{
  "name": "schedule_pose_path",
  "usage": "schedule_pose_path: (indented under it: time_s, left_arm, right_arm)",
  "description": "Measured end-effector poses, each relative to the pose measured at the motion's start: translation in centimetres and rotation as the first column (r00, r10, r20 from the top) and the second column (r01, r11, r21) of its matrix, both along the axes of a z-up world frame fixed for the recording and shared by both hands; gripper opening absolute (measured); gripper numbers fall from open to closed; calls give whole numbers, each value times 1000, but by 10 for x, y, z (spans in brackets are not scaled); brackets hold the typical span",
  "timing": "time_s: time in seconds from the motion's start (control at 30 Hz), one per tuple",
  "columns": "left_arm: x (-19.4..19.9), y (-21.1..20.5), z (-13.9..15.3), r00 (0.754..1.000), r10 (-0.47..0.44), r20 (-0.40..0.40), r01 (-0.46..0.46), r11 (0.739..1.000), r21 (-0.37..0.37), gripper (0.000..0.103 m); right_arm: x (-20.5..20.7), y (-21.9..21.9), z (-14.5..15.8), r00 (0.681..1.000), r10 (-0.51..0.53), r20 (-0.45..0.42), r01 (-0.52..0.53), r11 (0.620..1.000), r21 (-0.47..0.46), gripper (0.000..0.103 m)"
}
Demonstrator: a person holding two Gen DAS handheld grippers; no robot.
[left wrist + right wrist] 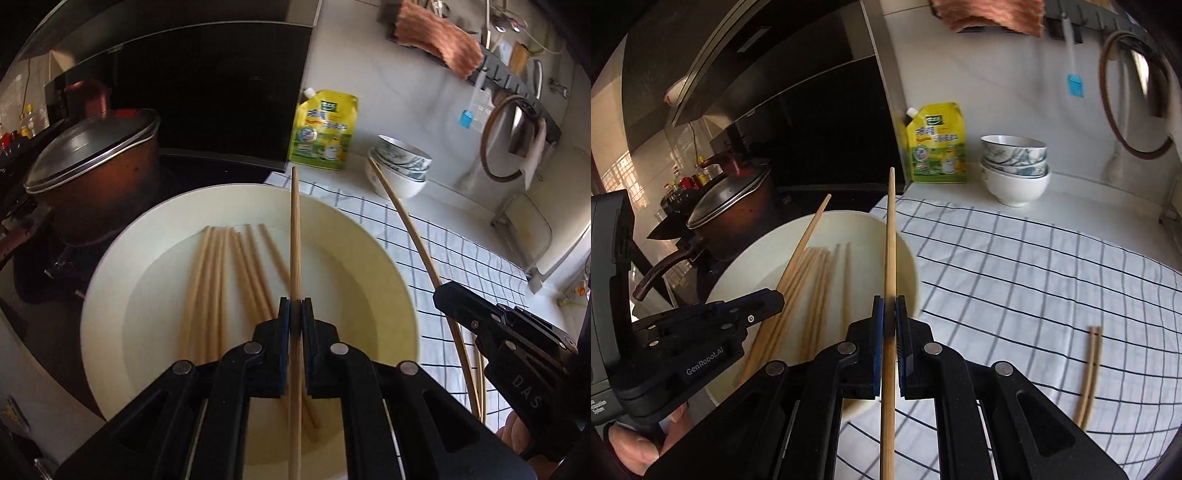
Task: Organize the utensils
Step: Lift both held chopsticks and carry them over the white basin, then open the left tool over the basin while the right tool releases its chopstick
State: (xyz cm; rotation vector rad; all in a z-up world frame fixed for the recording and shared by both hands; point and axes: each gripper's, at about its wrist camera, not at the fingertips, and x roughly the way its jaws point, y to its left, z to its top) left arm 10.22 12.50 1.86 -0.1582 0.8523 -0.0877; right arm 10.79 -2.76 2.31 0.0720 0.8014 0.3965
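Observation:
My left gripper is shut on one wooden chopstick, held above a cream dish that has several loose chopsticks lying in it. My right gripper is shut on another chopstick, over the dish's right rim. In each wrist view the other gripper also shows: the right gripper at the right with its chopstick, and the left gripper at the left with its chopstick. Two chopsticks lie side by side on the checked cloth.
A lidded brown pot stands on the dark stove left of the dish. A yellow pouch and stacked bowls stand against the back wall. A wall rack with a pink towel hangs above. A hand grips the left tool.

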Motion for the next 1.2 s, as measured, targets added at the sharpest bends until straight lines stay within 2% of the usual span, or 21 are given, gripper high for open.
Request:
schedule_pose_path:
  time_s: [0.27,0.4,0.57,0.6,0.67,0.73,0.83,1.2]
  left_arm:
    - [15,37,-23,998,42,-55,-43,999,-22,7]
    - [19,43,-33,996,44,-82,-47,998,-33,7]
    - [20,51,-43,993,49,-108,-55,997,-53,8]
    - [20,52,-44,992,56,-112,-62,997,-52,10]
    - [20,56,-45,991,66,-117,-73,996,-56,22]
    - [17,59,-44,991,79,-107,-86,995,-57,34]
    - [13,62,-41,991,91,-95,-97,994,-59,42]
    - [-5,55,-33,992,97,-77,-100,994,-38,43]
  right_arm:
    - [25,63,-28,991,88,-103,-92,995,-38,6]
    - [31,73,-42,984,88,-154,-99,993,-63,6]
    - [33,76,-50,982,78,-175,-93,993,-75,6]
    - [32,75,-50,982,75,-174,-90,993,-77,7]
    - [31,73,-49,984,70,-162,-83,994,-76,13]
    - [29,71,-47,986,64,-151,-76,994,-80,15]
    - [26,69,-46,987,63,-150,-75,994,-75,15]
    - [8,53,-40,990,45,-134,-52,997,-51,15]
